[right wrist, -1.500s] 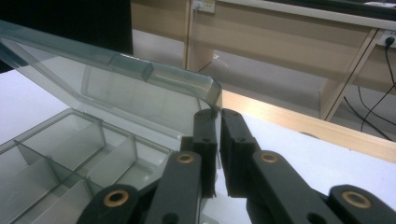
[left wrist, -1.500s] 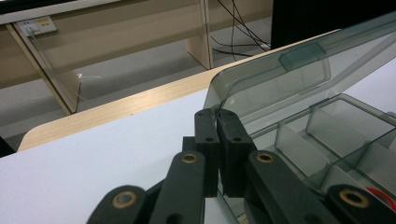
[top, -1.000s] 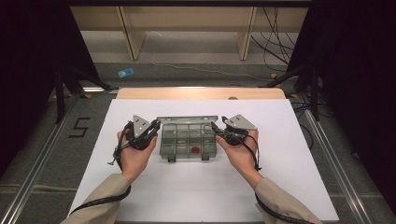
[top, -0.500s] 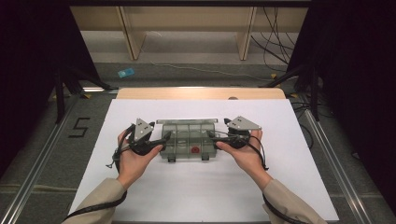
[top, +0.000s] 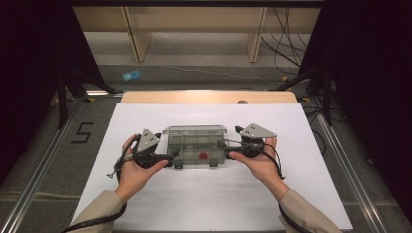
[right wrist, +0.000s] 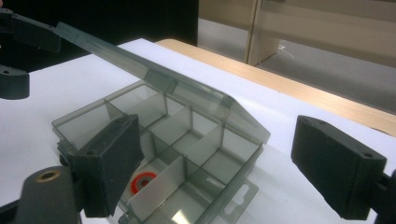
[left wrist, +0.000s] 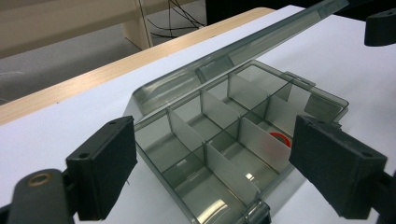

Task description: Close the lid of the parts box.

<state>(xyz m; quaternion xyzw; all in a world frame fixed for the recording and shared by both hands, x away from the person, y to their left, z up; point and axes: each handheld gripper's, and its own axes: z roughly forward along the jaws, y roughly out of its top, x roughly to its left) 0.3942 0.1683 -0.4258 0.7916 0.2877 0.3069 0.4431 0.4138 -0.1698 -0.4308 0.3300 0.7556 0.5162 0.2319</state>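
Sleeves and forearms come in from the near edge of the bench (top: 145, 204), which is covered in white, and each hand carries a tool to one end of a smoky clear compartment box (top: 194, 145) in the middle of it. The left tool (top: 167, 158) sits at the box's left end, near corner; its jaws have just been opening and now stand spread, with the box's corner between them but the pads (left wrist: 105, 168) not pressing on it. The right tool (top: 222, 144) is at the right end, its jaws also just opened and spread wide, astride the right wall without gripping. Inside the box, dividers make two rows of cells; a small red ring (top: 203, 156) lies in a near-row cell right of centre, seen also from the right gripper view (right wrist: 142, 182). Farther back, the lid (top: 195, 129) stands raised on its hinge along the far edge, tilted rather than laid flat.

The step in hand looks like letting go of the opened box. To do it well, I would judge that both tools should draw straight outward, away from the ends, keeping the spread jaws off the thin walls so the light box does not skid or tip. The half-raised lid could drop shut if jolted. Beyond the white cover a strip of wooden bench edge (top: 209, 96) shows.
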